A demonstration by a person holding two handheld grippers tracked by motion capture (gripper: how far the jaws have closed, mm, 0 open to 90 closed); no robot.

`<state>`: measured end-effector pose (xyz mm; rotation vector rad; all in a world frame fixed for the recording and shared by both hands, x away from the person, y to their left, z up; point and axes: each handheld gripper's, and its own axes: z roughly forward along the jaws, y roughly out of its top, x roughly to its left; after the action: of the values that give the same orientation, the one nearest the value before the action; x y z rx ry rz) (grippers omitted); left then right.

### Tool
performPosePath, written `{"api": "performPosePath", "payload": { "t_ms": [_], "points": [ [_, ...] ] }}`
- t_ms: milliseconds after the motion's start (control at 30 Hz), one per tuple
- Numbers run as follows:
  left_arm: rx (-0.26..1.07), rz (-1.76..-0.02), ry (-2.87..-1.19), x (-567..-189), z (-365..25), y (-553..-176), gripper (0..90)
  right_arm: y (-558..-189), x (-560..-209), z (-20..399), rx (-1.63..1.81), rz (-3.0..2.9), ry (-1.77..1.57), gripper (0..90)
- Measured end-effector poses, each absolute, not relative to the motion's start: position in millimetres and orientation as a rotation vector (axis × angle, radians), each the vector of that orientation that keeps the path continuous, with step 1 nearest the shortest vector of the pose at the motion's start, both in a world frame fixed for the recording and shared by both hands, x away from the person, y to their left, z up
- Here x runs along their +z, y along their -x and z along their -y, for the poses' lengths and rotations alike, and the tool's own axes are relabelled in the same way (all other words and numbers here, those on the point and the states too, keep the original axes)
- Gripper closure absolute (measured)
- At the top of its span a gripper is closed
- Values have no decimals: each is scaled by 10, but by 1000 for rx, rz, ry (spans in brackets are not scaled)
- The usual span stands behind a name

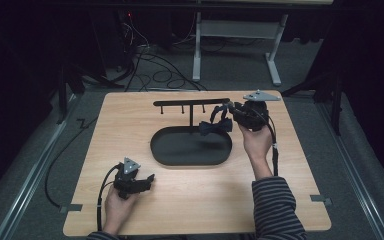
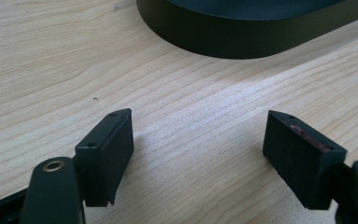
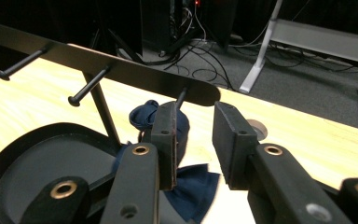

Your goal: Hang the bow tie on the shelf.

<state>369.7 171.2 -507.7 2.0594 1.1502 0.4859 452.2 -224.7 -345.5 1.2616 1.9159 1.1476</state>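
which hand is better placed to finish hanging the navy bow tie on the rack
Right. The right gripper is already at the bow tie by the rack's end peg; the left gripper rests open near the table's front.

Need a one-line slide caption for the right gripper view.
Right gripper, jaws parted, beside a navy bow tie hanging from the black rack's end peg.

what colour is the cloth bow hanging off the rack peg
Dark navy blue cloth bow, clearest in the right gripper view.

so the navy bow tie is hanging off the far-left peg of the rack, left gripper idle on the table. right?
Not the far-left peg. The right gripper view shows the navy bow tie on the end peg beside the right gripper. The left gripper does rest idle on the table.
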Motion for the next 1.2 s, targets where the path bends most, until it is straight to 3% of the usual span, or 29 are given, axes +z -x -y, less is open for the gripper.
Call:
{"api": "performPosePath", "payload": {
  "t_ms": [300,1200],
  "points": [
    [486,-1150,-2059,-5077,-1712,-3697,251,-4419,-3424,2338,1181,-1910,-1256,664],
    [487,-1150,-2060,-5077,-1711,-3697,250,-4123,-3501,2656,1209,-1884,-1302,625]
  ]
}}
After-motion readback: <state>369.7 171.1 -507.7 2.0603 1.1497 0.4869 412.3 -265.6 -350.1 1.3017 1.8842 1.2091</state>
